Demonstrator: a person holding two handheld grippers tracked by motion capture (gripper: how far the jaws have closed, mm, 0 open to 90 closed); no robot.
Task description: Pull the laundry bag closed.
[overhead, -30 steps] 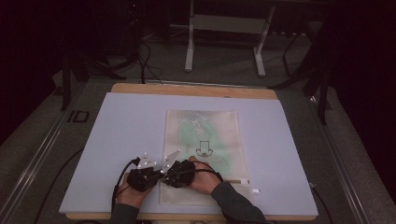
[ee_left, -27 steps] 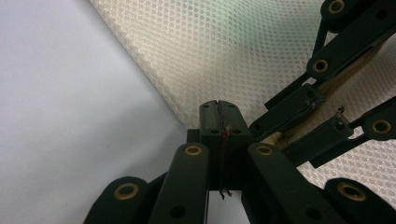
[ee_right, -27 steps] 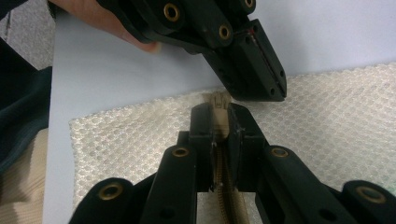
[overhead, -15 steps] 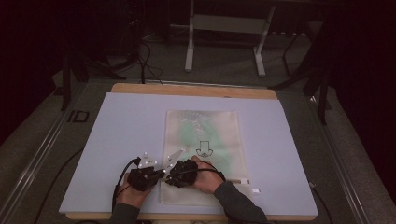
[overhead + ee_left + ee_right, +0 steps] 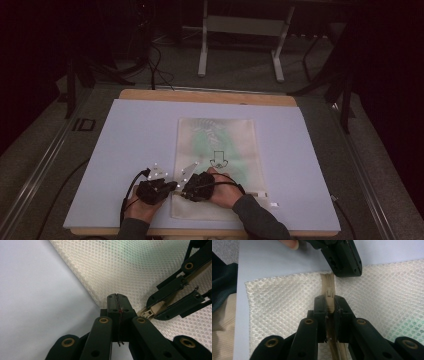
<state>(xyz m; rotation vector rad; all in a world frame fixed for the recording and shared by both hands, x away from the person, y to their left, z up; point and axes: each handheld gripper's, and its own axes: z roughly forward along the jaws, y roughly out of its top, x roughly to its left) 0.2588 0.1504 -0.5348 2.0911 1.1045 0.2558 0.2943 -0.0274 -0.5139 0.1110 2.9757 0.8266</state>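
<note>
The left tongs (image 5: 117,298) pinched the mesh bag's (image 5: 220,135) near corner while the right tongs (image 5: 330,303) clamped its zipper pull (image 5: 329,293), ready to slide it open.

Cream honeycomb mesh bag (image 5: 287,305), beige zipper (image 5: 329,287), black claws.

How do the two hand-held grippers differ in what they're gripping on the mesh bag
The left hand-held gripper pinches the mesh bag at its corner edge; the right hand-held gripper clamps the beige zipper farther along. Both are shut and sit close together at the bag's near end.
</note>
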